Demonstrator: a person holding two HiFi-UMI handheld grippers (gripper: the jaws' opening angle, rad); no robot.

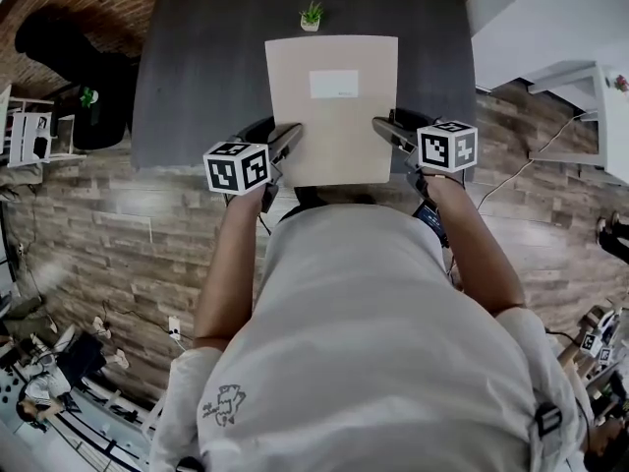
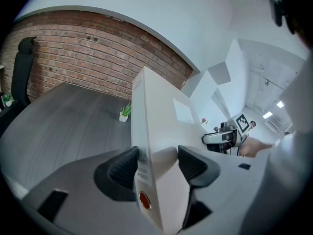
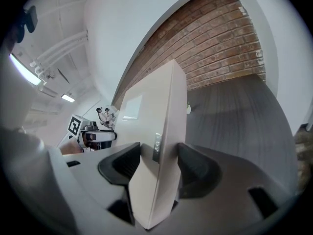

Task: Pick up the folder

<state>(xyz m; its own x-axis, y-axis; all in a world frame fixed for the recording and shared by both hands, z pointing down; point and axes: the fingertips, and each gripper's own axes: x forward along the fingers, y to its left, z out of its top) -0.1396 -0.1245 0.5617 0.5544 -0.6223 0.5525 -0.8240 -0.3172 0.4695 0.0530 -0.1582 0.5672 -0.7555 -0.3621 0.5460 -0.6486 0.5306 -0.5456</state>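
Note:
A beige box folder (image 1: 331, 106) with a white label is held flat above the dark grey table (image 1: 197, 77), partly past its near edge. My left gripper (image 1: 281, 144) is shut on its left edge, and my right gripper (image 1: 386, 129) is shut on its right edge. In the left gripper view the folder (image 2: 156, 146) stands between the dark pads (image 2: 123, 168), with a red dot on its spine; the left gripper (image 2: 157, 166) clamps it. In the right gripper view the folder (image 3: 156, 146) fills the gap of the right gripper (image 3: 157, 164).
A small potted plant (image 1: 311, 16) stands on the table behind the folder. A black office chair (image 1: 74, 62) is at the table's left, a white desk (image 1: 590, 96) at the right. Wood-plank floor lies below. The person's body fills the lower head view.

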